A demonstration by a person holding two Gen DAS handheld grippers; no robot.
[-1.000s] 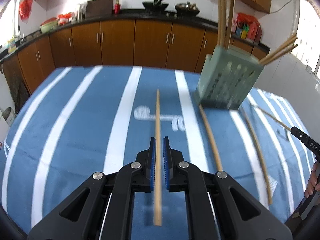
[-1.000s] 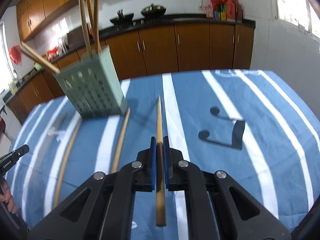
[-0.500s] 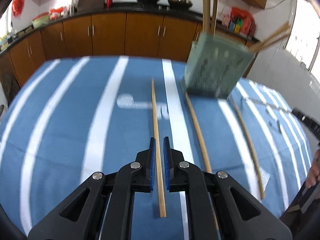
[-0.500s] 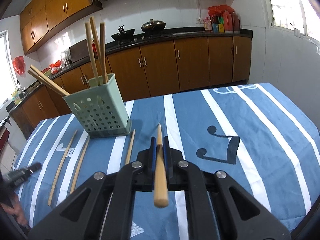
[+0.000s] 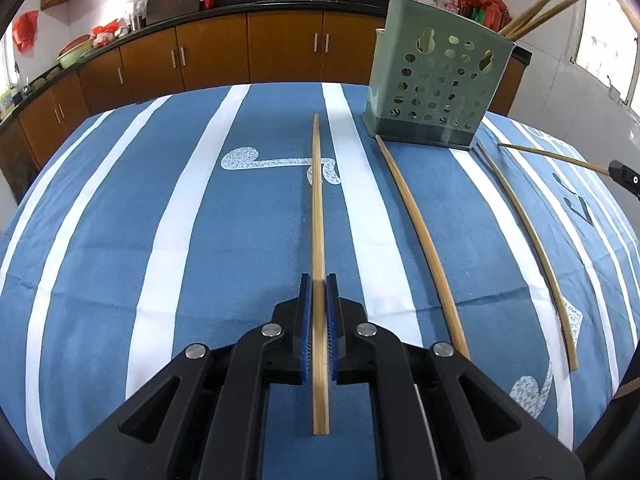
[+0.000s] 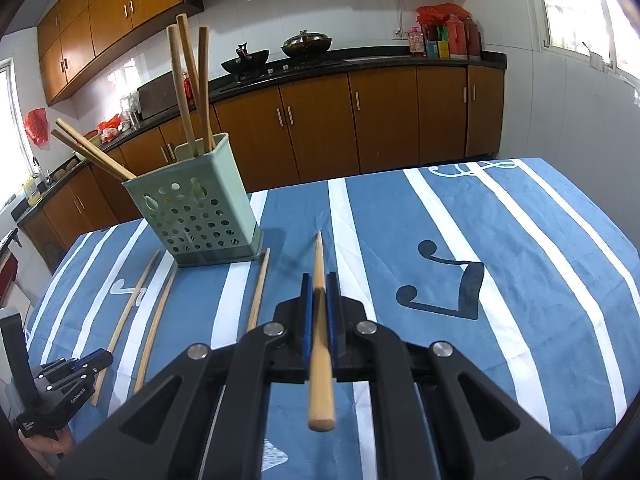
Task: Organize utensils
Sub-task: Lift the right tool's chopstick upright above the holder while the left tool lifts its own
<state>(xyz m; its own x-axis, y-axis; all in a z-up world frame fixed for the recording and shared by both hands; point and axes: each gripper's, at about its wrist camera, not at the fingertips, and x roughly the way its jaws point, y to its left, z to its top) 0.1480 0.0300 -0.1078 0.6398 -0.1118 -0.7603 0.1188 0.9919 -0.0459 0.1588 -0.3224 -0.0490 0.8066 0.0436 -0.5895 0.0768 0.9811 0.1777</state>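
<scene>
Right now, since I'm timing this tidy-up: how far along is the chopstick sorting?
Done: five chopsticks stand in the green holder. In hand: the left tongs grip a chopstick, the right tongs another chopstick. Left: two loose chopsticks lying on the striped cloth.

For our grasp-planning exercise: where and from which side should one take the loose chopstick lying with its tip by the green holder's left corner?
Probably its near half, from above, jaws straddling it crosswise: the chopstick lies flat on the cloth, and its far tip is crowded by the holder.
</scene>
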